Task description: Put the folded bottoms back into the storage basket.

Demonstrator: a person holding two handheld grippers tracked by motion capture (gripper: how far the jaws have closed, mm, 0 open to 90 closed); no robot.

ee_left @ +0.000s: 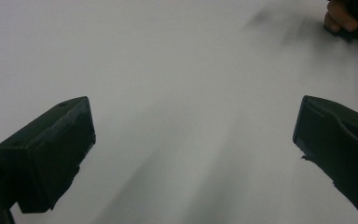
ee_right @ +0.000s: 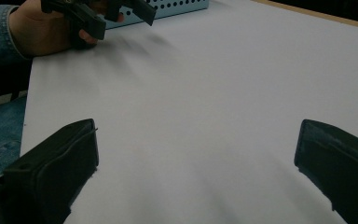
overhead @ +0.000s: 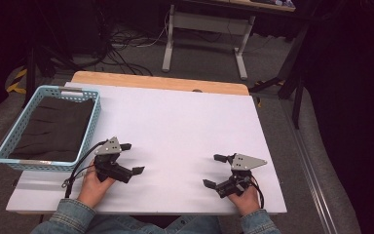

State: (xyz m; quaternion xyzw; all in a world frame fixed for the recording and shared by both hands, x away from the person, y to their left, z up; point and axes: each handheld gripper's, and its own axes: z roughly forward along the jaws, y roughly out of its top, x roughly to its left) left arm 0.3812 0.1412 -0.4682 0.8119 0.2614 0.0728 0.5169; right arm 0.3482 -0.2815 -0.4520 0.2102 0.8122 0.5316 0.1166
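Both grippers sit low over the white table (overhead: 175, 122), and both are empty. The left gripper (overhead: 132, 158), at about 7 o'clock on the table in the high view, has its jaws spread wide, one tip toward the basket side and one toward the table's middle, with bare white surface between them. Its own view confirms it: the left gripper (ee_left: 193, 140) shows two black jaws far apart and nothing in the gap. The person's left hand (overhead: 96, 184) wraps the handle from below, a denim sleeve (overhead: 68, 217) behind it.

Over at 5 o'clock, the right gripper (overhead: 214, 170) is just as wide open, jaws pointing toward the left one. In its own view the right gripper (ee_right: 196, 154) frames plain tabletop, with the other hand and its tool at 11 o'clock.

The nearest thing to either claw is the light blue basket (overhead: 90, 131), at 9 o'clock along the table's left edge, near the left gripper but apart from it. A dark folded cloth (overhead: 53, 129) lies flat inside it, covering the bottom.
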